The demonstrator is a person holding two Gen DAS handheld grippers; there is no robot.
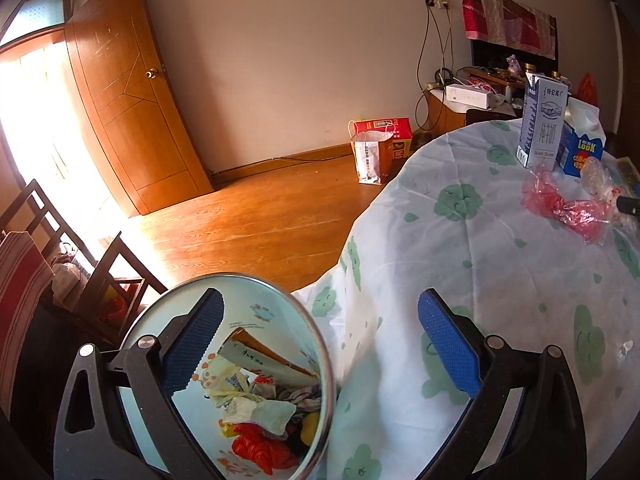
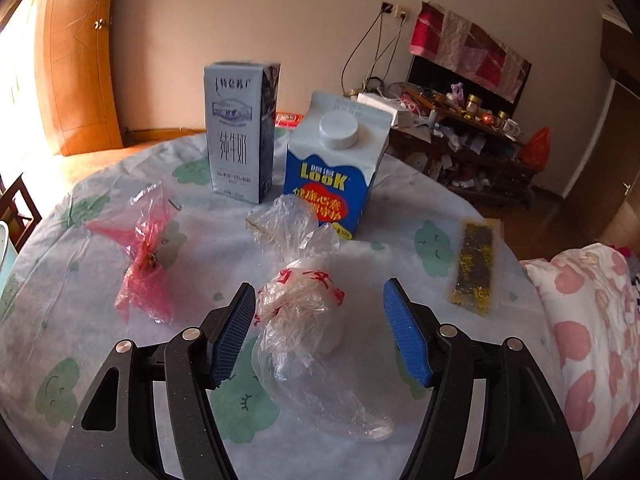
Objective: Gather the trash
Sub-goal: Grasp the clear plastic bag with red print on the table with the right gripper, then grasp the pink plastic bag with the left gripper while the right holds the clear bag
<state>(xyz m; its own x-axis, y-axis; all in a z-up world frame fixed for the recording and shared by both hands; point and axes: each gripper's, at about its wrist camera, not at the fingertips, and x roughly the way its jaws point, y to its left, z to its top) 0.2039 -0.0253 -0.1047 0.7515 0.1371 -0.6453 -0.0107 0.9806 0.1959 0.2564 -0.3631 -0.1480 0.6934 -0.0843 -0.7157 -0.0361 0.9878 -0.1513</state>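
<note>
A clear plastic bag with red print (image 2: 300, 300) lies on the round table's flowered cloth (image 2: 96, 320), between the blue pads of my right gripper (image 2: 320, 320). The gripper is open, its left pad close to the bag and its right pad apart from it. Around it lie a crumpled pink bag (image 2: 144, 264), a grey milk carton (image 2: 236, 132), a blue Look carton (image 2: 332, 172) and a dark snack wrapper (image 2: 476, 264). My left gripper (image 1: 320, 344) is wide open and empty at the table edge (image 1: 460, 248), above a round trash bin (image 1: 272, 320) holding several scraps.
A wooden chair (image 1: 48, 240) stands left of the bin. Paper bags (image 1: 376, 152) sit on the wood floor by the wall, near the brown door (image 1: 132, 92). A cluttered cabinet (image 2: 472, 136) is behind the table. Pink flowered bedding (image 2: 588, 320) borders the table's right side.
</note>
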